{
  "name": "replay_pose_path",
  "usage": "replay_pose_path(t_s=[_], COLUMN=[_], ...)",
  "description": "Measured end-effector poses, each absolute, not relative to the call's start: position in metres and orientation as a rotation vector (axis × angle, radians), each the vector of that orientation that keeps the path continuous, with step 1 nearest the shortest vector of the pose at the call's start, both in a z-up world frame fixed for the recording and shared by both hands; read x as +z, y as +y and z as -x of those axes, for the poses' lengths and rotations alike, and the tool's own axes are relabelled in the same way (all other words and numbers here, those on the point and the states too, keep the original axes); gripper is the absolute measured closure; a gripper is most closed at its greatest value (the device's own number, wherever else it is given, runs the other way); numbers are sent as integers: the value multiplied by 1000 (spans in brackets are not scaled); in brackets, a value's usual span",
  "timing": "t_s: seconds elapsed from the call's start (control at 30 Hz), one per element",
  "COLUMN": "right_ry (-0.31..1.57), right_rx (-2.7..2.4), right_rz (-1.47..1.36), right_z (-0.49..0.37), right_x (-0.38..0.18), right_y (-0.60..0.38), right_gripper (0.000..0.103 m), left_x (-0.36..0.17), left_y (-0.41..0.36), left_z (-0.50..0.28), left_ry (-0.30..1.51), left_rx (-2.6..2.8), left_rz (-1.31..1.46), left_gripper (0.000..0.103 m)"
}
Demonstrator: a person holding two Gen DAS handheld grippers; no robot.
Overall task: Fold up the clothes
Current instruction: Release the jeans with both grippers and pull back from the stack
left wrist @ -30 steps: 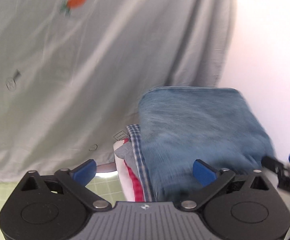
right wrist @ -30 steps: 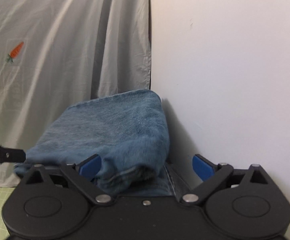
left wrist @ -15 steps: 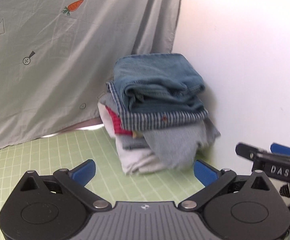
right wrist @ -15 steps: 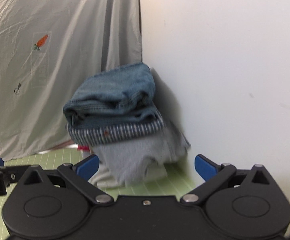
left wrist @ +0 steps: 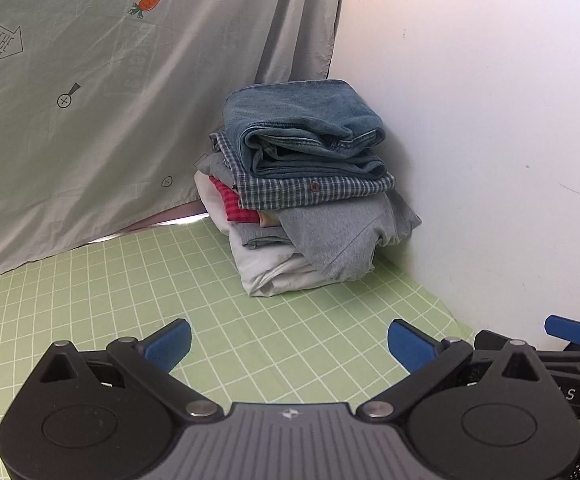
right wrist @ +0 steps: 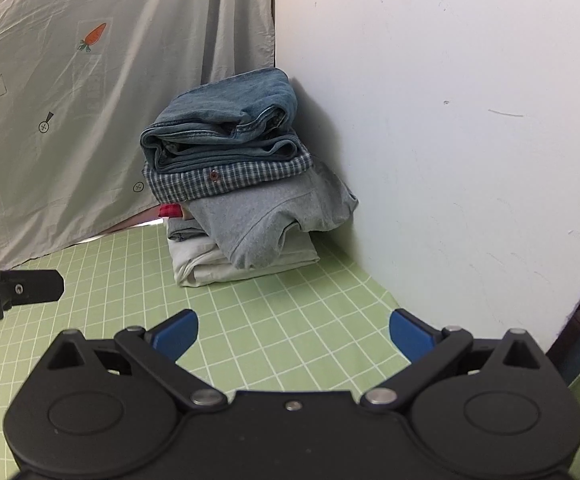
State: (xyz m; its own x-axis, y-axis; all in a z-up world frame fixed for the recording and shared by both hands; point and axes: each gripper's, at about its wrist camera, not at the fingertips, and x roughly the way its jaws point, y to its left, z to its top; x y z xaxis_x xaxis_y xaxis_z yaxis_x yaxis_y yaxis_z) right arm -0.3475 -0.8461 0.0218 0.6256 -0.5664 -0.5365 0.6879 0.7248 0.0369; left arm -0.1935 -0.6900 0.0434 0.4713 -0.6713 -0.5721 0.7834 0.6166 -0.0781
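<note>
A stack of folded clothes stands in the far corner of the green grid mat. Folded blue jeans lie on top, over a plaid shirt, a grey garment, a red piece and a white one at the bottom. The right wrist view shows the jeans and plaid shirt too. My left gripper is open and empty, well back from the stack. My right gripper is open and empty, beside it.
A grey sheet with carrot prints hangs behind the mat on the left. A white wall bounds the right side. The mat's right edge runs along the wall.
Both grippers have let go of the jeans and pulled back from the stack. The jeans now rest on top of the pile.
</note>
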Motion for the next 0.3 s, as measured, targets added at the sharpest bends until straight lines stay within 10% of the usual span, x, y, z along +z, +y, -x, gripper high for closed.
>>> replay_pose_path(t_s=[0.3], right_ry=[526], right_rx=[-704], right_rz=[-224], right_z=[350], right_x=[24], right_y=[-837], right_gripper=[0], left_x=[46], left_y=[-684], left_z=[198], left_ry=[591], left_rx=[-901], left_rz=[-204], left_gripper=[0])
